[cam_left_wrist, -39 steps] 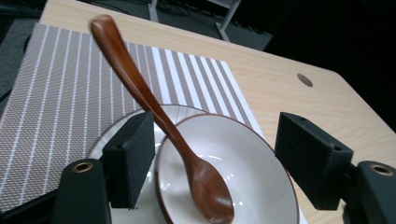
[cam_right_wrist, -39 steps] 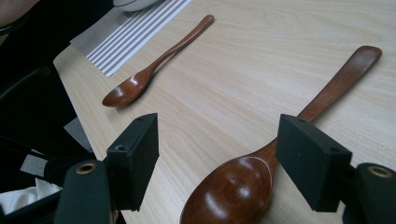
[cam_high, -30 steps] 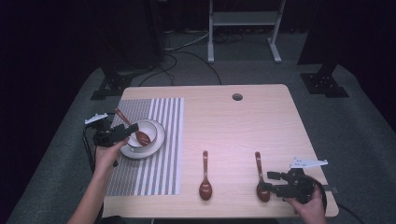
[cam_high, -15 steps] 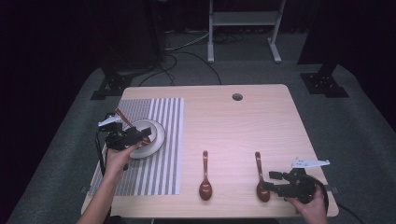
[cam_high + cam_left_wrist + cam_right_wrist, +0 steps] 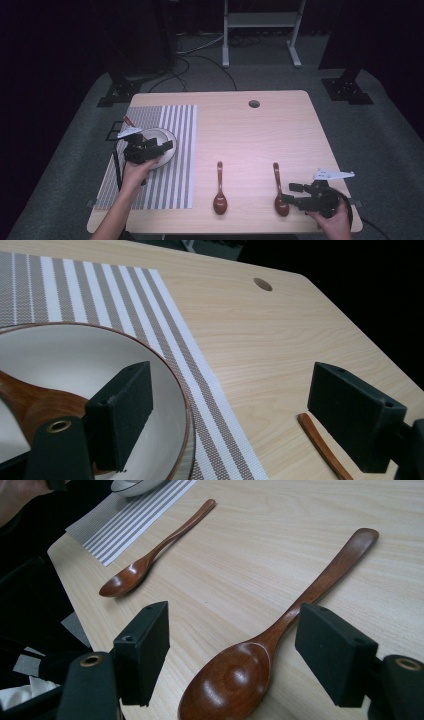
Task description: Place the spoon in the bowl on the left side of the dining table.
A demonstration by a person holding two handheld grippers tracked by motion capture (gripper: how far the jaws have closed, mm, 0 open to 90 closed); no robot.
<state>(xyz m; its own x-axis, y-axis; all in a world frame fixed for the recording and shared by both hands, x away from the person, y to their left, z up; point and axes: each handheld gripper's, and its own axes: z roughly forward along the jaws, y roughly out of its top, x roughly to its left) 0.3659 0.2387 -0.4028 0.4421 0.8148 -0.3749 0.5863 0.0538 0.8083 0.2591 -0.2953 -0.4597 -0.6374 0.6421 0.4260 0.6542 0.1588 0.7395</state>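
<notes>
Spoon: near table edge, bowl between right gripper's spread pads, unheld.
Handling: light, stiff, glossy wood; looks slippery, so pinch the neck.
Left gripper: wide open, empty, over plate.

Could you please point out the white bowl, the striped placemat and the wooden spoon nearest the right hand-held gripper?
white bowl (image 5: 75,352), left gripper view, on its inner wall.
striped placemat (image 5: 170,175), high view, on its bare lower part.
wooden spoon (image 5: 235,677), right gripper view, on its scoop.
</notes>
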